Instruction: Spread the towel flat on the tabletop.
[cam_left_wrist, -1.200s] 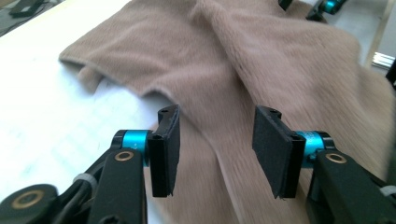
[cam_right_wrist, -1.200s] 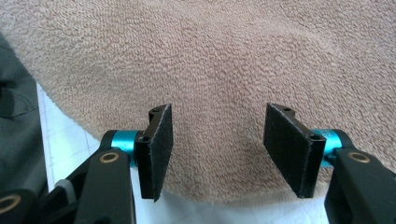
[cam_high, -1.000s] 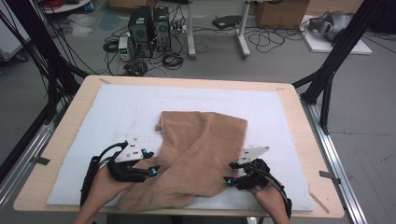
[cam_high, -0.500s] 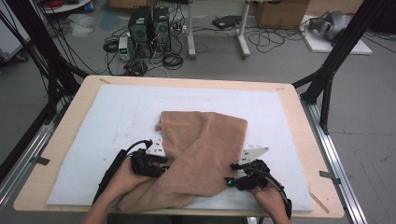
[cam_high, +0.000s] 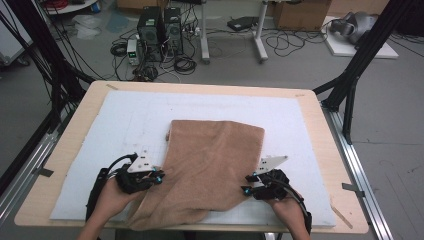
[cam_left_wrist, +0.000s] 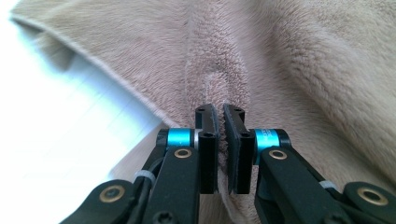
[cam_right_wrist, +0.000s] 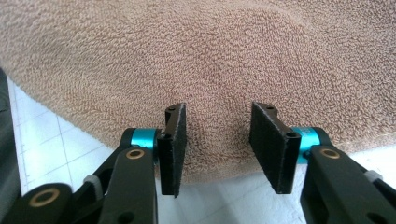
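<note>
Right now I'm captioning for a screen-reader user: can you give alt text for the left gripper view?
The left gripper has its two black jaws pinched shut on a raised fold of the brown towel, having just closed on it. The fuzzy towel spreads above and to the right, with the white mat at left.

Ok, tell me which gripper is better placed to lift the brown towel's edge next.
Probably left: the left gripper has just closed on a fold of the towel. The right gripper, closing, stands open at the edge.
</note>
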